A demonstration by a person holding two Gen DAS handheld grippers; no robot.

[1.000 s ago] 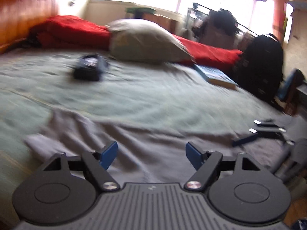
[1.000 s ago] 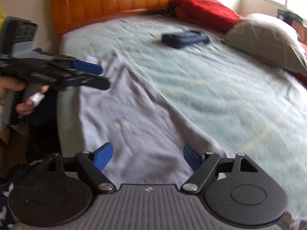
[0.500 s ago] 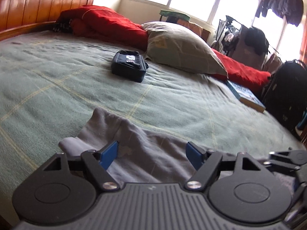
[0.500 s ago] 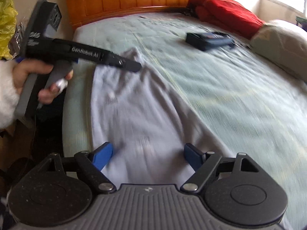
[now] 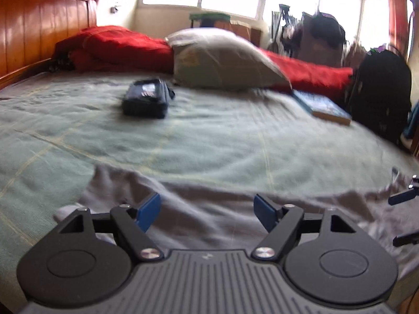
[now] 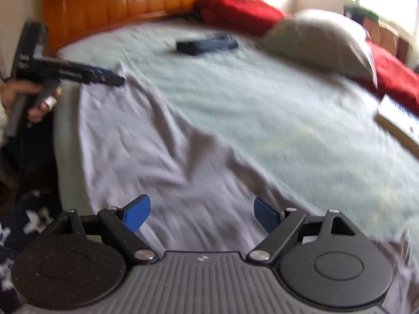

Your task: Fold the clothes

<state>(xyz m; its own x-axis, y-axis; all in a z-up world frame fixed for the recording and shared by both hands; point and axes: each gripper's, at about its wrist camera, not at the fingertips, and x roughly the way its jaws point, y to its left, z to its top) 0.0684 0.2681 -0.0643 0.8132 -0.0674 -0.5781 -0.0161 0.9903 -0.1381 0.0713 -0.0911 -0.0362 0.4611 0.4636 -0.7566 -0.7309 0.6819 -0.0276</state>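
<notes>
A pale grey, thin cotton garment [image 6: 162,146] lies spread and wrinkled along the near edge of the green bedspread [image 5: 209,136], one end reaching toward the wooden headboard corner. The left gripper [image 5: 207,210] and the right gripper [image 6: 201,212] both hover over it with jaws wide apart, holding nothing. Risk, as I judge it: a pinch on a wrinkle ridge may catch only one layer, so the fold drags crooked. Both views are motion-blurred; the garment's near hem is hidden behind the gripper bodies, and its type is unclear
</notes>
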